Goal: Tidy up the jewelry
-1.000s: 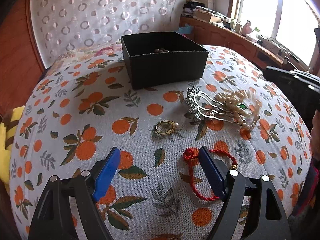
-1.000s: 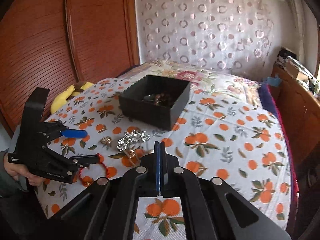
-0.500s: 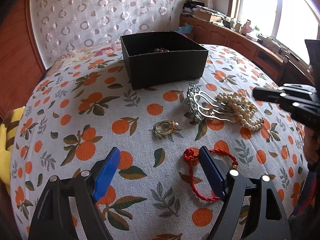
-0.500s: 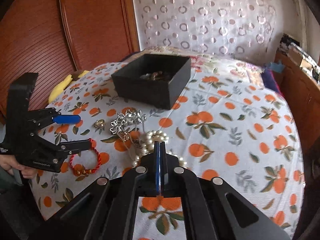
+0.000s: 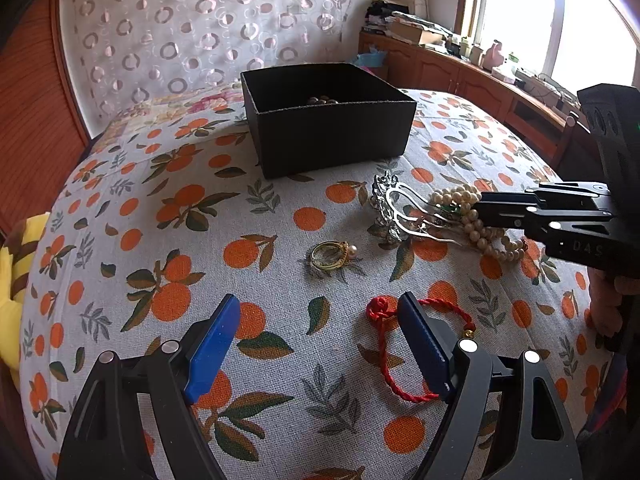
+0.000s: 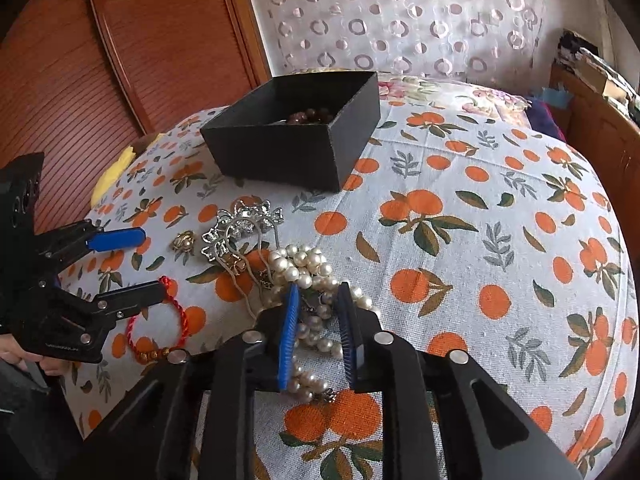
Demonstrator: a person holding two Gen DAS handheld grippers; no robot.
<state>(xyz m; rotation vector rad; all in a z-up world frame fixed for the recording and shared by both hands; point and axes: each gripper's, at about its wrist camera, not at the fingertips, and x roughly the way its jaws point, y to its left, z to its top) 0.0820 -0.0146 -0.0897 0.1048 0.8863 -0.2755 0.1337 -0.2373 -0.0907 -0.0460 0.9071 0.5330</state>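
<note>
A black box with brown beads inside stands on the orange-print cloth; it also shows in the right wrist view. A pearl necklace lies heaped beside a silver hair comb. My right gripper is open, its jaws straddling the pearls. A gold ring and a red cord bracelet lie nearer my left gripper, which is open and empty, its right finger over the bracelet. The right gripper shows in the left wrist view at the pearls.
A wooden wardrobe stands on the left, a patterned curtain at the back. A wooden counter with clutter runs under the window. A yellow cushion lies off the cloth's left edge.
My right gripper has come down and forward onto the pearl necklace and has opened from shut. My left gripper has stayed still and open.
</note>
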